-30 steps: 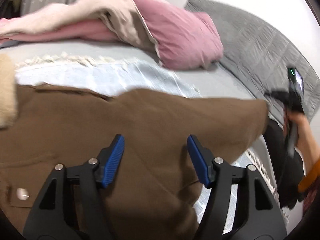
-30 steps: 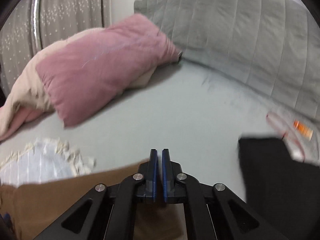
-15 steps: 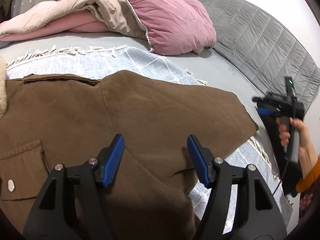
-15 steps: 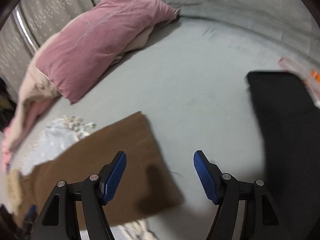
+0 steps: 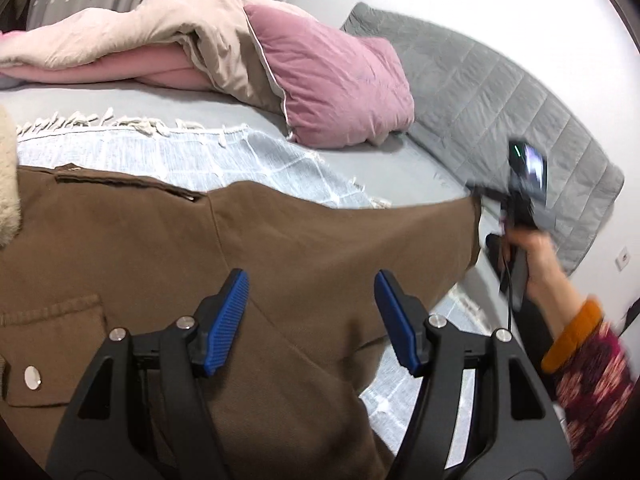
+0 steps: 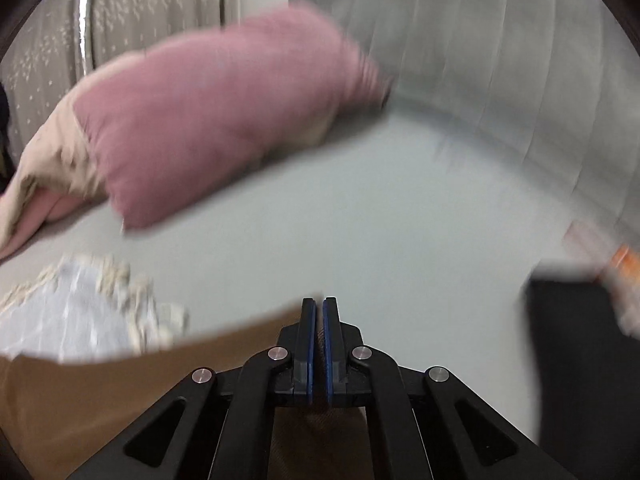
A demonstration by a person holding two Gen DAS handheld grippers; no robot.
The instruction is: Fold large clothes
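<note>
Grey bedding (image 5: 384, 176) covers a bed, and a grey quilted headboard (image 5: 500, 92) is seen at the far right. At the far side a pink pillow (image 5: 336, 92) is tucked partly under a cream duvet (image 5: 160, 28). A pale blue blanket with fringes (image 5: 168, 156) is spread flat on the bed.

A brown coat (image 5: 200, 256) is laid on top of the blanket, near the camera. Its fluffy cream collar (image 5: 8, 184) is seen at the left edge, and a pocket with a round snap (image 5: 32, 378) is seen at the near left. One sleeve is stretched out to the right.

The left gripper (image 5: 311, 320) is held just over the coat with its blue jaws wide apart, and nothing is pinched between them.

The right gripper (image 6: 319, 312) is held in a hand (image 5: 532, 248) at the far right. Its jaws have just snapped together, and the end of the brown sleeve is pinched between them. A black cloth (image 6: 576, 320) is seen at the right, but it is blurry.
</note>
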